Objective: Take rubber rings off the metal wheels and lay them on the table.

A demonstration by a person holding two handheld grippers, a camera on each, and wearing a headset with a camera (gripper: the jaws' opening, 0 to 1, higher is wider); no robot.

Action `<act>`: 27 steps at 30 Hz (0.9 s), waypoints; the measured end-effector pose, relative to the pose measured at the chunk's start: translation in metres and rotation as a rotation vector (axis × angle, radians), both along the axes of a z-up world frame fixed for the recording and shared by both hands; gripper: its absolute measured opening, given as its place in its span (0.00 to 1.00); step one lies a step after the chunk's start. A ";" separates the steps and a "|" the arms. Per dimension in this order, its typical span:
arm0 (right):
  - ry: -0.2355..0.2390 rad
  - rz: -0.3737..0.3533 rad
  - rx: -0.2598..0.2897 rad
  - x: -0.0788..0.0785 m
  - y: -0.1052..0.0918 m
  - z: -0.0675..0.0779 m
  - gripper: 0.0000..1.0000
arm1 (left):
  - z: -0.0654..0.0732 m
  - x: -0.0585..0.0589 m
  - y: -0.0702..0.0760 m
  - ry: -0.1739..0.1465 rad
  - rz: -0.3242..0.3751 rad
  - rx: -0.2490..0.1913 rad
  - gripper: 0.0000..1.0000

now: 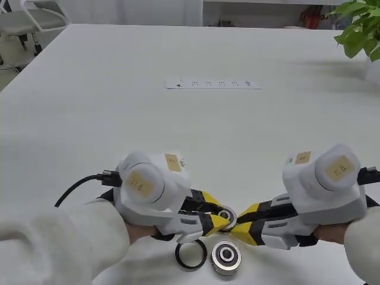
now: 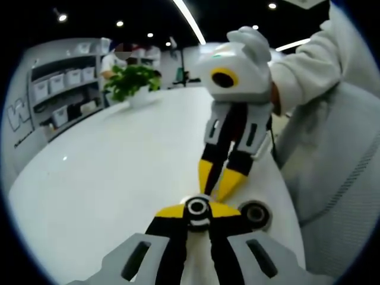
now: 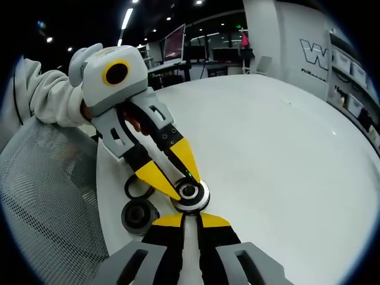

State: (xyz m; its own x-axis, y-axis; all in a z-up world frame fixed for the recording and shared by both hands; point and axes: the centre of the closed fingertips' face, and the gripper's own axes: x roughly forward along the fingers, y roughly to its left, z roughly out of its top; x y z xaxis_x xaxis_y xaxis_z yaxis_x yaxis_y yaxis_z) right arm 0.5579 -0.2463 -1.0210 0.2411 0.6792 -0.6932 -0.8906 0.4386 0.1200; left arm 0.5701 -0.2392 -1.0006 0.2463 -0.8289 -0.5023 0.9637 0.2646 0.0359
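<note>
A small metal wheel with a black rubber ring around it hangs just above the white table. My left gripper is shut on the wheel from the left. My right gripper meets it from the right, jaws pinched together on the ring at the wheel's edge. In the left gripper view the wheel sits between my own yellow tips, and the right gripper touches it from above. A loose black ring and a second wheel lie on the table near the front edge. In the right gripper view they are the ring and the wheel.
A white power strip lies mid-table, far from the grippers. A green plant stands at the back right and an office chair at the back left. A black cable runs from the left gripper.
</note>
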 end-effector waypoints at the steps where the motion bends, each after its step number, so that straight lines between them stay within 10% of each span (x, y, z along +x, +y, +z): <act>1: -0.003 -0.004 0.006 0.001 0.000 0.001 0.00 | 0.000 0.000 0.000 0.001 0.002 0.000 0.14; 15: 0.004 -0.044 0.044 0.005 0.011 0.001 0.27 | 0.000 0.000 0.000 0.002 0.000 -0.002 0.14; 27: 0.002 -0.035 0.055 0.005 0.011 0.005 0.21 | 0.000 0.001 0.000 0.002 0.002 -0.007 0.14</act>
State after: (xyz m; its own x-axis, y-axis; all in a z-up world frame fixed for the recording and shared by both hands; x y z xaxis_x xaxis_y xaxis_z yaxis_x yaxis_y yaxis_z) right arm 0.5631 -0.2357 -1.0163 0.2636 0.7076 -0.6556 -0.8748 0.4618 0.1467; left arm 0.5707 -0.2395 -1.0009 0.2468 -0.8318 -0.4972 0.9633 0.2665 0.0323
